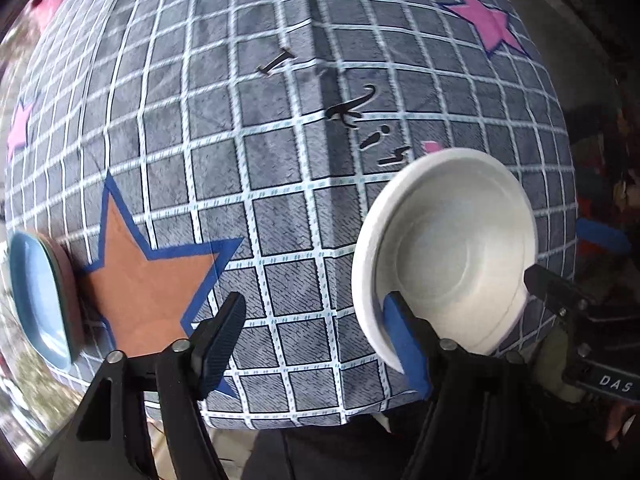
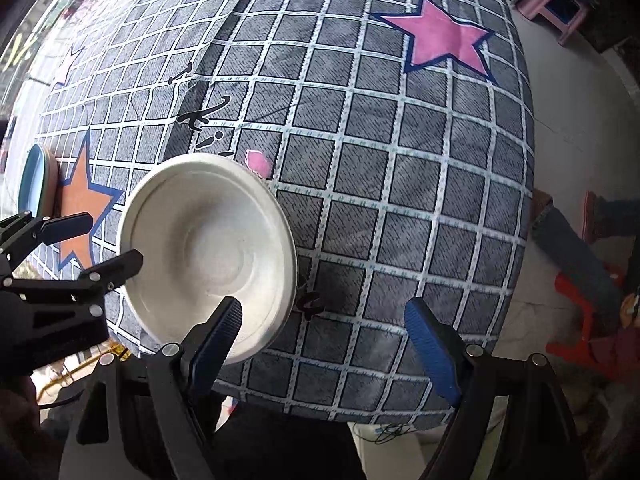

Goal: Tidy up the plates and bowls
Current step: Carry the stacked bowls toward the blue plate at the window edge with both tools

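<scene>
White bowl (image 1: pixel 452 248) sits on the checked counter (image 1: pixel 248 152). Only the right view shows a pink stool (image 2: pixel 560 4). Left claw (image 1: pixel 316 340) and right claw (image 2: pixel 328 344) stand apart, straddling its rim, holding nothing.

Dish count on the desk

One white bowl (image 1: pixel 452 248) nested in one white plate (image 1: pixel 370 264). One blue plate (image 1: pixel 38 296) stacked on another, brownish plate (image 1: pixel 68 280). Two tongs: left tongs (image 1: pixel 316 328), right tongs (image 2: pixel 324 340).
</scene>
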Action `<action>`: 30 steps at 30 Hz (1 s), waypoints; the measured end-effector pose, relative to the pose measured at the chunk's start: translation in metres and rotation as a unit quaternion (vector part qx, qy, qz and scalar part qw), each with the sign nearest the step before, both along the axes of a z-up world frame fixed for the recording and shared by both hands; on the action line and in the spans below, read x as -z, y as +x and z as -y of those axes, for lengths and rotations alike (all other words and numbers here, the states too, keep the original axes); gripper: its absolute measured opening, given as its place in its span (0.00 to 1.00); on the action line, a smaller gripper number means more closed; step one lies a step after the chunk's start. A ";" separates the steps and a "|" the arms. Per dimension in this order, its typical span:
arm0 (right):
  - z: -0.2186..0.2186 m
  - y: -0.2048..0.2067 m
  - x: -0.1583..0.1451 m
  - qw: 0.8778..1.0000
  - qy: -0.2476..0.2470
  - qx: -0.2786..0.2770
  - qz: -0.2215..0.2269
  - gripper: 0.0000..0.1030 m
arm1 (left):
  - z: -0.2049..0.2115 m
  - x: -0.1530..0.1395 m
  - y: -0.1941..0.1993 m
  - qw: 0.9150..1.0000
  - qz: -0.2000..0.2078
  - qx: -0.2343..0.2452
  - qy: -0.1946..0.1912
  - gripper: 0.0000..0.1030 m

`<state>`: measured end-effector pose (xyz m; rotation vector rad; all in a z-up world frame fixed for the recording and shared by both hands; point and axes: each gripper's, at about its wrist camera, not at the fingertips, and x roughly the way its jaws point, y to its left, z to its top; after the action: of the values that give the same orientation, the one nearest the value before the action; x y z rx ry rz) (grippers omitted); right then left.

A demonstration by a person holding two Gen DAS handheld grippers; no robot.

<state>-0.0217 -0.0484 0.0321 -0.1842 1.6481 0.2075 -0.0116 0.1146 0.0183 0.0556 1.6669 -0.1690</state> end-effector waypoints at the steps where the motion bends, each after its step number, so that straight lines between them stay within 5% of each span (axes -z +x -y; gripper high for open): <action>1: -0.001 0.002 0.002 1.000 0.001 -0.005 0.000 0.82 | -0.002 0.002 -0.001 1.000 -0.002 -0.006 0.003 0.70; 18: -0.045 0.007 0.036 0.996 0.004 -0.089 -0.010 0.82 | 0.003 0.019 -0.008 0.999 -0.017 -0.043 -0.008 0.70; 20: -0.049 0.008 0.040 0.996 0.009 -0.091 -0.014 0.80 | 0.008 0.023 -0.010 0.999 -0.018 -0.039 -0.007 0.52; 22: -0.051 0.007 0.042 0.996 0.024 -0.088 -0.021 0.56 | 0.012 0.030 -0.010 0.999 -0.024 -0.038 -0.012 0.35; 23: -0.048 0.009 0.045 0.996 0.028 -0.084 -0.027 0.51 | 0.015 0.033 -0.010 0.998 -0.031 -0.042 -0.020 0.30; 25: -0.047 0.010 0.053 0.996 0.034 -0.071 -0.043 0.35 | 0.023 0.041 -0.015 0.997 -0.040 -0.050 -0.034 0.27; 28: -0.046 0.008 0.056 0.996 0.042 -0.068 -0.048 0.20 | 0.035 0.040 -0.019 0.998 -0.031 -0.046 -0.039 0.22; 30: -0.045 0.007 0.052 0.996 0.045 -0.072 -0.038 0.20 | 0.038 0.037 -0.020 0.998 -0.024 -0.042 -0.035 0.22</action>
<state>-0.0150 -0.0038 -0.0197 -0.2290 1.6989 0.4018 -0.0320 0.0765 -0.0185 -0.0727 1.7055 -0.1663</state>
